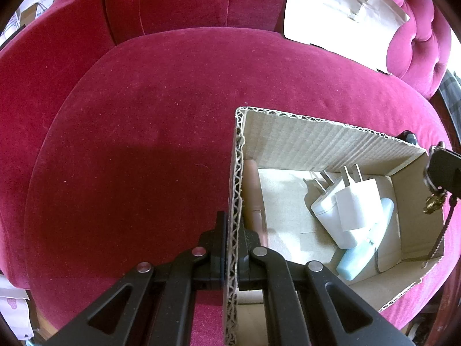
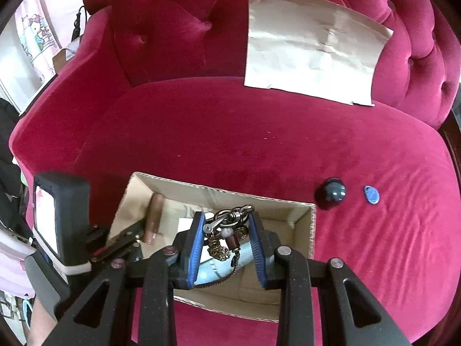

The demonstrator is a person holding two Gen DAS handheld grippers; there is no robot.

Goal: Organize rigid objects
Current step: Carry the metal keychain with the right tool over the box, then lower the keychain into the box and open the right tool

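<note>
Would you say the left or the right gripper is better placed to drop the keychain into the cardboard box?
Right: the right gripper holds the keychain over the cardboard box, while the left gripper is clamped on its wall.

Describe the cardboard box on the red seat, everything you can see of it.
The cardboard box is an open-topped carton of plain brown corrugated board with rough-cut, wavy edges. It sits upright on the red velvet seat. The left tool is shut on its near side wall. Inside lie two white plug adapters, a pale blue tube partly under them and a brown cylinder along the gripped wall. The right tool holds a keychain above the opening.
</note>
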